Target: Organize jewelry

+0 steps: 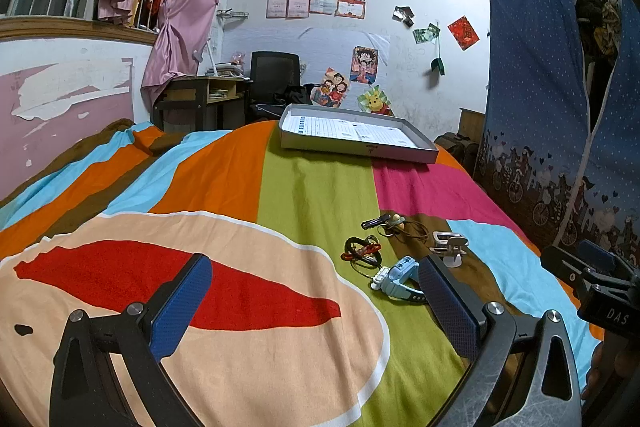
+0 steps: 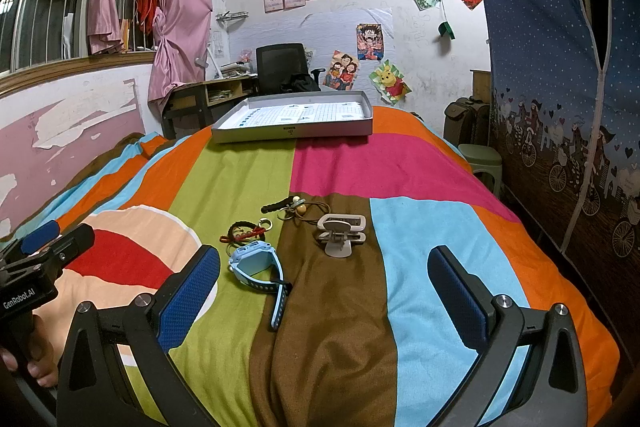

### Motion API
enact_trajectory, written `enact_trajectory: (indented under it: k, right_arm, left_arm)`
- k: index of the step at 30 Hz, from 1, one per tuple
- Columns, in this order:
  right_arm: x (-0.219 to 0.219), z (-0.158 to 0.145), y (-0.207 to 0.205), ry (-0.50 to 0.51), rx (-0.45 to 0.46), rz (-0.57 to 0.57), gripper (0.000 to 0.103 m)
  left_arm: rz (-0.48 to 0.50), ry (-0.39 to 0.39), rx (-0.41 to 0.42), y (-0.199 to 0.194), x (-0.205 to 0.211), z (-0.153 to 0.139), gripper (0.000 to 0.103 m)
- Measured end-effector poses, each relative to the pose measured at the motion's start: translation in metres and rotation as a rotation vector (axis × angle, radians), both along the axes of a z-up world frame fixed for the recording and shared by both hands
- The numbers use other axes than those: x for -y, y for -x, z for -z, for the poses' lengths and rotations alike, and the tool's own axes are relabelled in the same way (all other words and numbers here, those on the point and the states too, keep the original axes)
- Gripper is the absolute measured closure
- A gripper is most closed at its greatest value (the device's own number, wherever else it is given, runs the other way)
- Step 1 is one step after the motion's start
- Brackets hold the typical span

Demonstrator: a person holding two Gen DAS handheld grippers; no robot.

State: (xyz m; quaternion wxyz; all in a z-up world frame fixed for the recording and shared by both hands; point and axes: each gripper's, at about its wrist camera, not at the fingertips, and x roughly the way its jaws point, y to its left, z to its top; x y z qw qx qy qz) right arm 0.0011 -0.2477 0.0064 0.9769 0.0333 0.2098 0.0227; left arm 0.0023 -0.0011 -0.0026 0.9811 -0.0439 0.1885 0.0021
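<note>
Jewelry pieces: one blue watch [image 2: 258, 263], one hair claw [image 2: 341, 229], one tray [image 2: 292, 133]

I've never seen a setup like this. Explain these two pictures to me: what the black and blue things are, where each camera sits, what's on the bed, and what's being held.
There is no robot here. A person holds handheld tongs in each hand, and each carries a wide-angle camera looking forward along its two blue-padded fingers. One picture looks out from the left tongs, the other from the right tongs. Each view also catches the other tongs at its edge. Both are open and hold nothing.

On the striped bedspread lie a light blue watch, a red and dark cord bracelet, a small cluster of cords and beads and a pale hair claw clip. Farther back sits a shallow grey tray, apparently where the pieces go.
</note>
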Motion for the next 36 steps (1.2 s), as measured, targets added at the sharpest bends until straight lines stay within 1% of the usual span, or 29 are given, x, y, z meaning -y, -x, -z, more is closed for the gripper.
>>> enact_trajectory:
  k: [18, 26, 30, 33, 36]
  right_arm:
    - [0.000, 0.000, 0.000, -0.001, -0.002, 0.002, 0.001]
    - [-0.001, -0.001, 0.000, -0.010, -0.007, 0.020, 0.001]
    - [0.002, 0.001, -0.001, -0.031, -0.019, 0.019, 0.001]
    - [0.003, 0.000, -0.002, -0.038, -0.022, 0.020, 0.001]
    - [0.009, -0.002, -0.004, -0.072, -0.029, 0.021, 0.001]
  left_arm:
    - [-0.003, 0.000, -0.002, 0.000, 0.000, 0.000, 0.000]
    - [-0.015, 0.012, -0.001, 0.001, 0.008, 0.012, 0.000]
    - [-0.030, 0.015, -0.002, -0.002, 0.013, 0.017, 0.000]
    - [-0.038, 0.026, -0.008, -0.007, 0.010, 0.012, 0.000]
    - [-0.034, 0.040, -0.024, -0.017, 0.010, 0.011, 0.000]
